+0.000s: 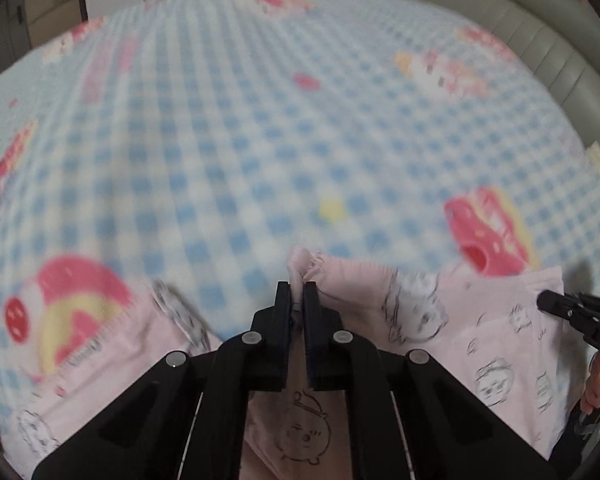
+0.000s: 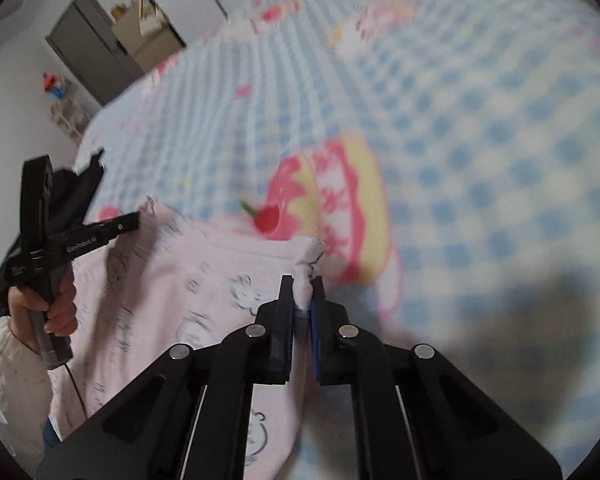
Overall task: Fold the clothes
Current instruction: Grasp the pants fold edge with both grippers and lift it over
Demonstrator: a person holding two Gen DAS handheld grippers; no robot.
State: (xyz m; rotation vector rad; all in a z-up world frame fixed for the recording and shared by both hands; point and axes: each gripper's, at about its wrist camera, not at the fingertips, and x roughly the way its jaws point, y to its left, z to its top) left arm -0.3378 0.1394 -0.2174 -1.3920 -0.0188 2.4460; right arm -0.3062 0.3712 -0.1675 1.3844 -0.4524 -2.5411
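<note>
pinching pink garment (image 1: 364, 300) edge: left tool (image 1: 299, 296), right tool (image 2: 303, 296) clamped, level above bedspread (image 1: 260, 140).

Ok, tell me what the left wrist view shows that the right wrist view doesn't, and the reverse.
Only the left wrist view shows the padded grey headboard along the far right of the bed.

Only the right wrist view shows a dark door, a white sleeve and a hand gripping the other tool's handle.

Both show the pink garment with cartoon prints over the blue checked bedspread, and both grippers. The left gripper and the right gripper each have their jaws closed on a bunched edge of that garment.
</note>
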